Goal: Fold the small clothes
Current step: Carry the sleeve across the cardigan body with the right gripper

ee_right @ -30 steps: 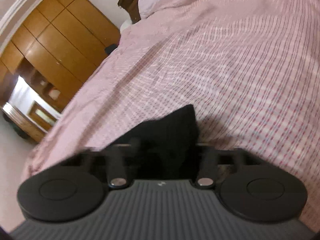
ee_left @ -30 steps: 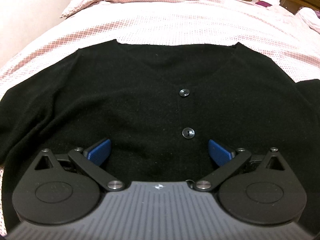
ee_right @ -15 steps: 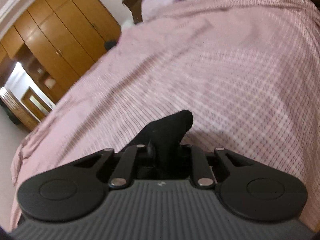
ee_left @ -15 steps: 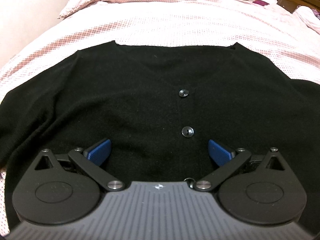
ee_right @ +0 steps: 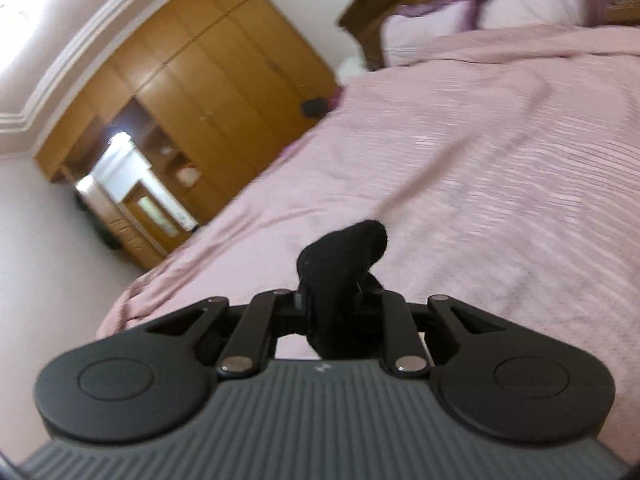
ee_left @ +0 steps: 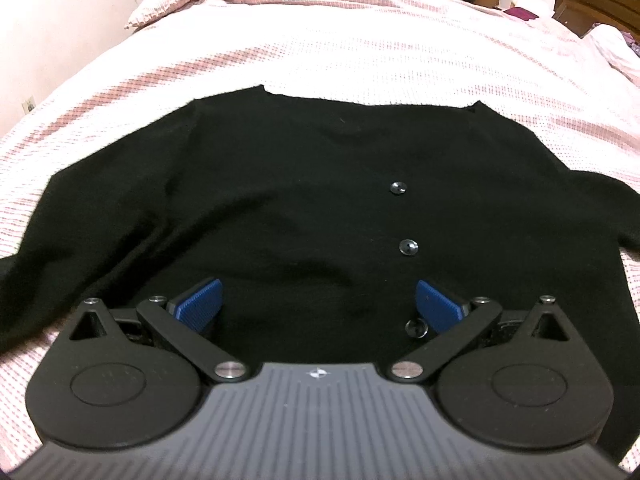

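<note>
A black button-front cardigan [ee_left: 304, 200] lies flat on the pink bed cover, neckline toward the far side, sleeves spread to both sides. My left gripper [ee_left: 318, 306] is open and empty, hovering just above the cardigan's lower front; its blue pads [ee_left: 198, 304] stand wide apart, beside the lowest visible button [ee_left: 416, 328]. My right gripper [ee_right: 336, 300] is shut on a bunched piece of the cardigan's black fabric [ee_right: 340, 256], lifted above the bed. Which part of the cardigan it holds is hidden.
The pink checked bed cover [ee_left: 360, 40] extends far ahead and to both sides. Pillows [ee_right: 480, 12] and a dark wooden headboard [ee_left: 600, 4] lie at the right. A wooden wardrobe [ee_right: 208, 92] stands beyond the bed. A wall runs along the left.
My right gripper has lifted and tilted with the black fabric in it, so more of the room shows. My left gripper has drawn back a little, bringing a third button into view.
</note>
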